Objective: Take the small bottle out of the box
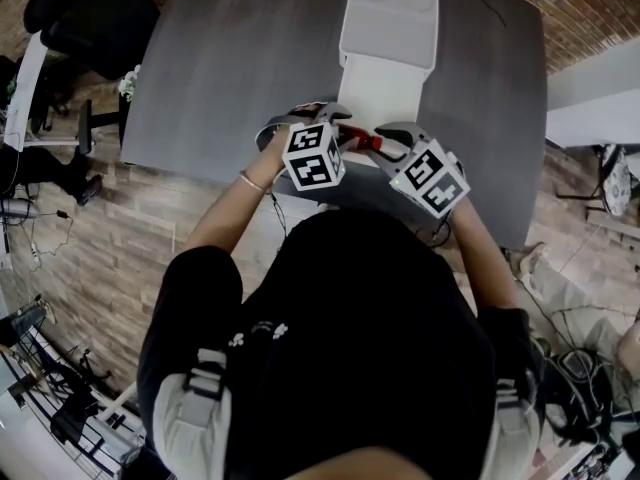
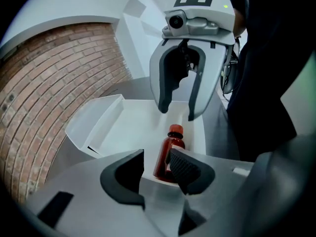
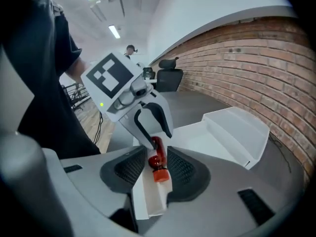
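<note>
Jaws apart, seemingly, on left gripper (image 2: 154, 166) and right gripper (image 3: 157, 164); one bottle (image 2: 168, 146), one box (image 2: 116, 127).

the box (image 1: 385, 83) is lying open upward, its lid (image 1: 390, 23) folded back on the far side, so you are getting free entry from above; its far half is sitting bare. at the near end your left gripper (image 2: 155, 161) and right gripper (image 3: 157, 166) are facing each other, crowding the room over the bottle (image 2: 170, 144). the box walls are hemming it in sideways.
</note>
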Motion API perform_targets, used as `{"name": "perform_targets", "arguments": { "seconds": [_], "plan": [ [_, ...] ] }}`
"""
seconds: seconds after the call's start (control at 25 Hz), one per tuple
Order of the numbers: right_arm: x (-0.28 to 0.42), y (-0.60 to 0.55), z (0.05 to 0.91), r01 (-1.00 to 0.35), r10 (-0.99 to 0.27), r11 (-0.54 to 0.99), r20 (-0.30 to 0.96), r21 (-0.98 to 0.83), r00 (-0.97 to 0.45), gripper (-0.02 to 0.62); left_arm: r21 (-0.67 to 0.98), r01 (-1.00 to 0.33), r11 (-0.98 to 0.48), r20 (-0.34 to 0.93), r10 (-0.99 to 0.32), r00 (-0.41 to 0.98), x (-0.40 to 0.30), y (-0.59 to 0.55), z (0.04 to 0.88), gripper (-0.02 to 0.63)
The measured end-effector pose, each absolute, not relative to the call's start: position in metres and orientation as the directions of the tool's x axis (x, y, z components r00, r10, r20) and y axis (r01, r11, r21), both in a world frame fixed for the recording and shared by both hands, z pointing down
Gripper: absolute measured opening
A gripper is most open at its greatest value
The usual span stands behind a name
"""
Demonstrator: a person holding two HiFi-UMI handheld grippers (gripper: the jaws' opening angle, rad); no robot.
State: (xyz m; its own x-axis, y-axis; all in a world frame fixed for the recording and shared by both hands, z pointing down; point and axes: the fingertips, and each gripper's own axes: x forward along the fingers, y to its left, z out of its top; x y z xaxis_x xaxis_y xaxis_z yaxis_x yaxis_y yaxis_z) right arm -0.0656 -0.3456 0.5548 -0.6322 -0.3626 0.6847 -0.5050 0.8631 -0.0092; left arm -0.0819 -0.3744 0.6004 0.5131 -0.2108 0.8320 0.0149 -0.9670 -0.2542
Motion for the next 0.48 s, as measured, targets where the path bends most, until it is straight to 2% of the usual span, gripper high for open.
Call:
{"name": "perform_targets", "arguments": {
  "seconds": [0.32,0.48],
  "plan": [
    [-0.078,-0.353,0.598,-0.378,-0.196,0.925,0.803,-0.040,-0.563,0.196,-0.237,-0.063,-0.970,0.815,-0.234,0.531,-0.082,-0.387,0.598,0.161],
    [-0.081,-0.359,0.613,-0.362,-0.152,0.930,0.834,-0.060,-0.530,0.213,-0.226,-0.108,-0.968,0.805,-0.248,0.539,-0.082,-0.395,0.600,0.158]
  ]
}}
